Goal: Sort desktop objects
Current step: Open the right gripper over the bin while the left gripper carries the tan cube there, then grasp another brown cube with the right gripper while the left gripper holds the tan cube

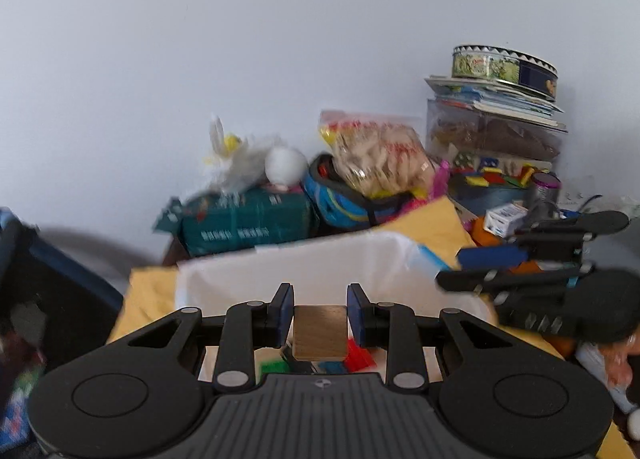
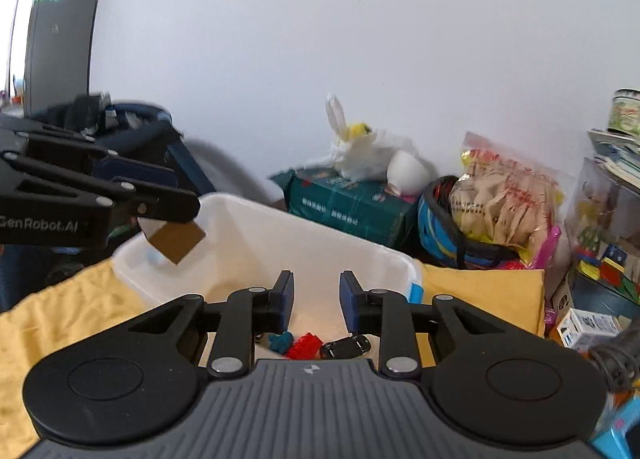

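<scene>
Pale wall fills the background, and beneath it your table is draped in a yellow cloth (image 2: 60,323) with a white plastic bin (image 2: 248,235) standing on it.

At the left, your left claw (image 1: 320,313) pinches a brown wooden block (image 1: 320,333) between its blue pads, one pad pressed on each side face. The right wrist view shows that block hanging over the bin's near-left corner, clear of the rim, so you seem to be carrying it in to drop it with the other toys.

Moving right, the bin floor already holds a teal toy (image 2: 280,341), a red brick piece (image 2: 304,345) and a small black toy car (image 2: 346,346), which suggests this is the collecting place for small things.

Your right claw (image 2: 316,305) hangs over the bin's near edge with its pads apart and nothing between them; it looks free for the next pick.

Further right, against the wall, sit a green tissue pack (image 2: 352,207), a white plastic bag (image 2: 368,157), a clear snack bag (image 2: 504,195) and a stack topped by a round tin (image 1: 504,63), all outside the bin.
</scene>
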{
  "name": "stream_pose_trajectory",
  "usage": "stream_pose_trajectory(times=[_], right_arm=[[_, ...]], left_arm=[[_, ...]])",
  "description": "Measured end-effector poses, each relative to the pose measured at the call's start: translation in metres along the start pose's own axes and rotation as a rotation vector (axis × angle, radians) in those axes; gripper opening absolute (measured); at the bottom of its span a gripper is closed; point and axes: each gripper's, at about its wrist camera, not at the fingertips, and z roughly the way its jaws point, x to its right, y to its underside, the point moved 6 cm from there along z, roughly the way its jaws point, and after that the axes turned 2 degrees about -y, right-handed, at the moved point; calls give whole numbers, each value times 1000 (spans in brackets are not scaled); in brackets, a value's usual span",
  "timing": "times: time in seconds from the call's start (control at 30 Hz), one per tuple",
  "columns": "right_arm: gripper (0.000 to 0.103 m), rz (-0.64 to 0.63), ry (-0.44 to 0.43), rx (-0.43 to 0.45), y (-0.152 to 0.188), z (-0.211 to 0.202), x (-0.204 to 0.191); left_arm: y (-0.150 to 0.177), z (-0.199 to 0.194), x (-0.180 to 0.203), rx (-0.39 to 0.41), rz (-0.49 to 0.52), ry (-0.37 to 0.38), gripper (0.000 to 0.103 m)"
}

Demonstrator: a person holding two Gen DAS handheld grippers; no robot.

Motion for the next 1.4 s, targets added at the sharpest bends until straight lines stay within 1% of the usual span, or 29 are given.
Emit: stream_pose_trajectory(times=[0.07,0.1,0.13,0.17,0.2,0.27,0.3,0.37,0.43,0.5,0.57,0.6,0.63,0.7,0.83,0.93,0.97,1.03,1.1,1.13,1.2,1.27,1.33,1.37,1.4], right_arm=[[31,29,5,-14,1,2,5],[33,51,-1,-17,5,-2,8],[36,78,-11,-11,13,-7,13],[44,99,-22,-21,23,-10,16],[45,118,-30,-55,36,-11,19],[46,129,-40,-121,64,-14,24],[47,112,-44,-148,80,-16,23],[47,113,-11,-215,109,-15,26],[47,166,12,-260,132,-14,33],[47,228,43,-281,145,-6,46],[47,223,98,-289,147,4,58],[47,205,112,-295,146,11,63],[47,190,114,-297,146,15,65],[53,170,106,-295,147,35,71],[55,152,130,-355,153,77,85],[56,161,129,-365,154,97,92],[55,166,131,-368,155,104,94],[42,187,95,-360,157,110,96],[42,204,92,-375,155,108,98],[42,198,99,-376,154,104,97],[42,205,139,-321,140,84,99],[42,212,204,-233,114,58,105],[42,168,239,-134,84,35,102],[42,162,214,-78,69,27,98],[42,157,188,-41,53,21,93]], left_arm=[[16,-1,3,-12,30,-6,32],[24,-1,4,-21,25,-3,32],[30,1,3,-34,2,8,33],[34,-1,-2,-32,-17,18,33],[36,-3,-1,-24,-20,17,33],[37,-6,1,-24,-16,21,33],[36,-8,1,-26,-19,28,33],[35,-7,2,-25,-5,28,33],[35,-7,2,-22,3,24,33],[35,-6,4,-22,9,25,33],[33,-4,5,-21,17,22,33],[32,-3,5,-20,19,22,33],[30,-2,5,-18,22,19,33],[25,0,4,-16,22,15,33],[11,-3,1,11,16,11,33],[-1,-5,-3,30,12,9,33],[-4,-5,-4,33,11,7,33],[-11,-3,-7,43,11,2,33],[-16,1,-9,52,17,-3,33],[-18,4,-11,54,21,-6,33],[-20,13,-13,53,34,-12,33],[-18,27,-17,32,44,-21,33],[-11,43,-20,-3,44,-28,33],[-6,51,-21,-22,46,-31,33],[-1,58,-21,-47,48,-31,33]])
